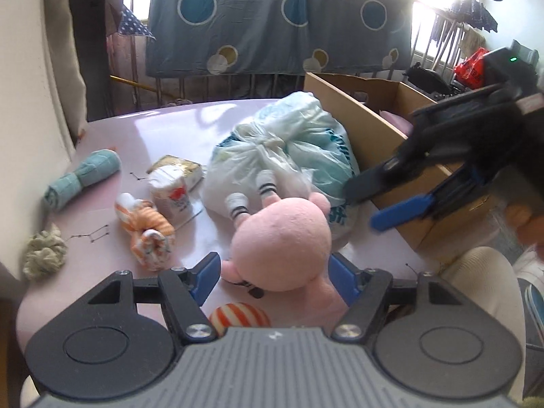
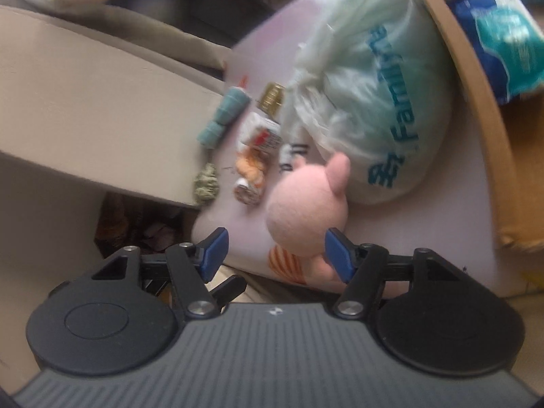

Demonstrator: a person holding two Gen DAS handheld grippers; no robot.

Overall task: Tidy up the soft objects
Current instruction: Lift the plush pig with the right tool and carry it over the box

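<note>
Pink plush toy (image 1: 282, 238) laid on desk (image 1: 153, 136) against plastic bag (image 1: 285, 156); left gripper (image 1: 273, 277) spread wide around it, pads not pressing; right gripper (image 1: 374, 207) parted, nothing held.

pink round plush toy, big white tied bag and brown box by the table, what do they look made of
Pink round plush toy: soft fleecy fabric, matte, with a fuzzy surface.
Big white tied bag: thin plastic film, slightly glossy, crinkled, knotted on top, with blue print.
Brown box: probably corrugated cardboard, matte tan, with thin flat walls.
</note>
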